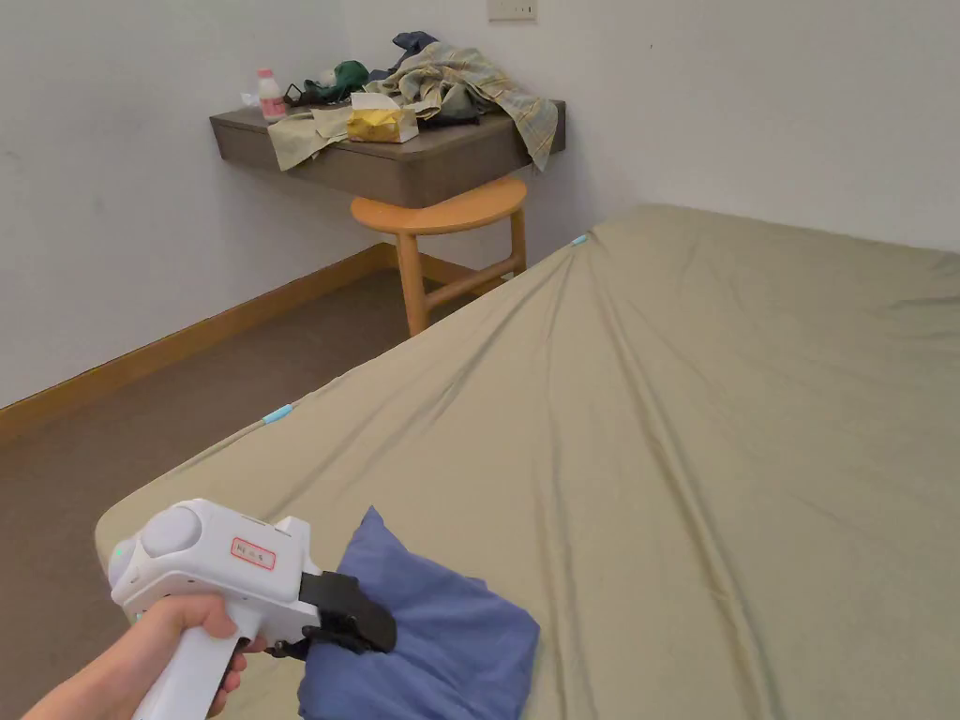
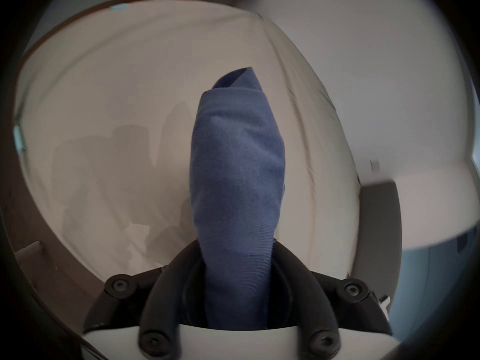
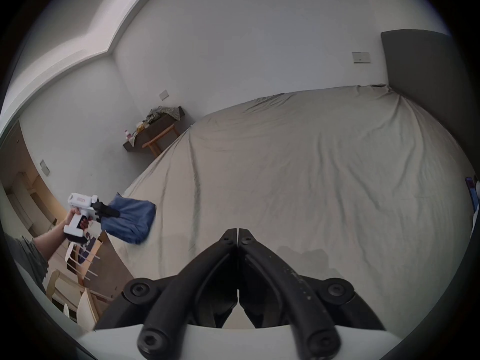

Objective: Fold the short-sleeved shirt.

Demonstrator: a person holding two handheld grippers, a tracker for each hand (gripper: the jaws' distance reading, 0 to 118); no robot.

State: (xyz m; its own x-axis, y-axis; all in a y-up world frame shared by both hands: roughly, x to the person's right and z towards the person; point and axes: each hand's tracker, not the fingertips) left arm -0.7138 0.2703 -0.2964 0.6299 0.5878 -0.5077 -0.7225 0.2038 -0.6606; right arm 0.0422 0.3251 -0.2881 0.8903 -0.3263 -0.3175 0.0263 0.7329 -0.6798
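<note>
Shirt, blue and folded into a compact bundle, hangs from your left gripper near the corner of the bed, with its lower edge close to the olive sheet; whether it touches the sheet cannot be told. Your left gripper's black jaws are clamped on one end of the bundle, and in the left gripper view the cloth runs straight out between them, ending in a rolled tip. Your left hand grips the white handle at the lower left of the head view. The right gripper view also catches that hand, the left gripper and the blue bundle off to its left, at the edge of the bed.

Your right gripper hovers above the sheet, well apart from the shirt, its jaws pressed together with nothing between them.

Across the room, a wall-mounted shelf carries a heap of clothes, a yellow box and a small bottle. A round wooden stool stands tucked beneath it, beside the bed's far corner.
</note>
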